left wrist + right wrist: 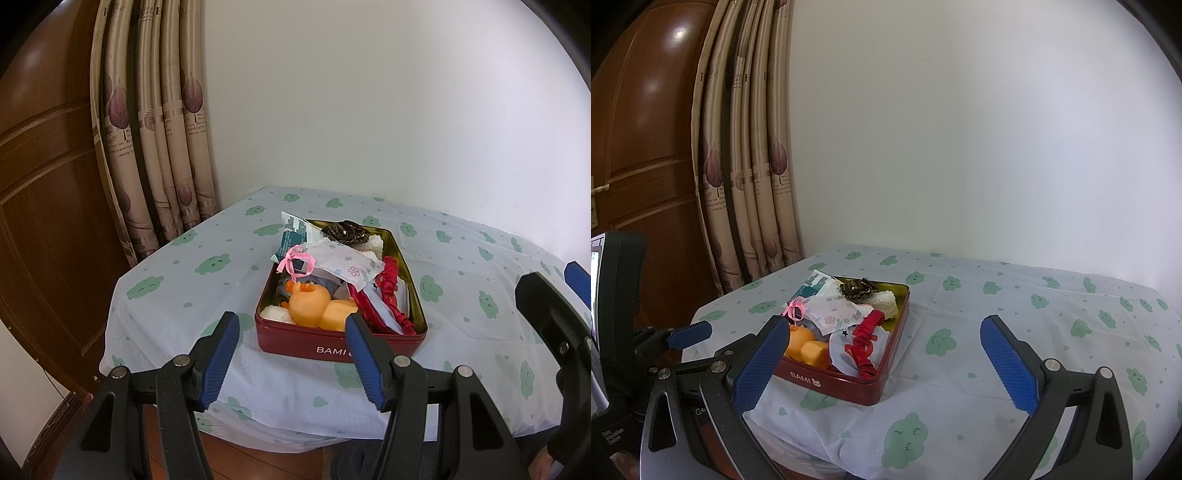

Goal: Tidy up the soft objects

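A red tin box (332, 345) (886, 373) marked BAMI stands on the table, filled with soft things: an orange toy duck (314, 304) (803, 343), a red scrunchie (391, 291) (866, 341), a floral packet (347, 266) (836, 312), a pink ribbon (293, 260) (795, 307), a dark hair tie (345, 232) (857, 286) and a white towel (886, 301). My left gripper (291, 332) is open and empty just in front of the box. My right gripper (886, 347) is open and empty, to the right of the left one.
The table wears a white cloth with green clouds (166, 295) (1015, 332). A beige curtain (155, 129) and a brown wooden door (40, 166) stand at the left. A white wall (960, 129) is behind. The right gripper's finger shows in the left wrist view (546, 302).
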The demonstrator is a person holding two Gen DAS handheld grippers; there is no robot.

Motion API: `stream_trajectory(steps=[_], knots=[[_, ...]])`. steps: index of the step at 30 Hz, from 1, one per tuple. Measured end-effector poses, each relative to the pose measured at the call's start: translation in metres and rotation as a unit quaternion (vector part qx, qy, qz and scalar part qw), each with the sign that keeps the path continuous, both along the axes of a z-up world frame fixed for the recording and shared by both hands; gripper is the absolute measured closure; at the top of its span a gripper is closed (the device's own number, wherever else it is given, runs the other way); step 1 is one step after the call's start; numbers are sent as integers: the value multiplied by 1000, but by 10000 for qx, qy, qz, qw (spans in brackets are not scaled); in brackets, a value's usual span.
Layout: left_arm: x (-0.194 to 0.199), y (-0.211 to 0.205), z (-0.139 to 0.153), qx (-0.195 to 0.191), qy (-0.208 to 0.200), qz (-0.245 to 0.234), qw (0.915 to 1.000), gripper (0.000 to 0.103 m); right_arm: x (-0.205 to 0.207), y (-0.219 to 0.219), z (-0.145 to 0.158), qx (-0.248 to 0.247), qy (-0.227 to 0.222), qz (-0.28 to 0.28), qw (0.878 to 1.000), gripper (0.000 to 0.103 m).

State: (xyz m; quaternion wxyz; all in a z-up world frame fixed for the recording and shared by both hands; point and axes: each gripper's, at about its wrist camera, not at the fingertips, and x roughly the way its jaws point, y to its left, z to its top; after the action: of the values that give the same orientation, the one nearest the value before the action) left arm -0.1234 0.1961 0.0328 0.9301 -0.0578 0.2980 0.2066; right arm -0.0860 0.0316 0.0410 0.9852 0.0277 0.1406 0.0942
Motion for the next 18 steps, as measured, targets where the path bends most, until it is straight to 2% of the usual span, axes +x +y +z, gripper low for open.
stream_trajectory(steps=[18], knots=[[-1, 1, -3, -12, 54, -22, 10000, 42, 2, 0, 1, 11, 34, -16, 10000, 0]])
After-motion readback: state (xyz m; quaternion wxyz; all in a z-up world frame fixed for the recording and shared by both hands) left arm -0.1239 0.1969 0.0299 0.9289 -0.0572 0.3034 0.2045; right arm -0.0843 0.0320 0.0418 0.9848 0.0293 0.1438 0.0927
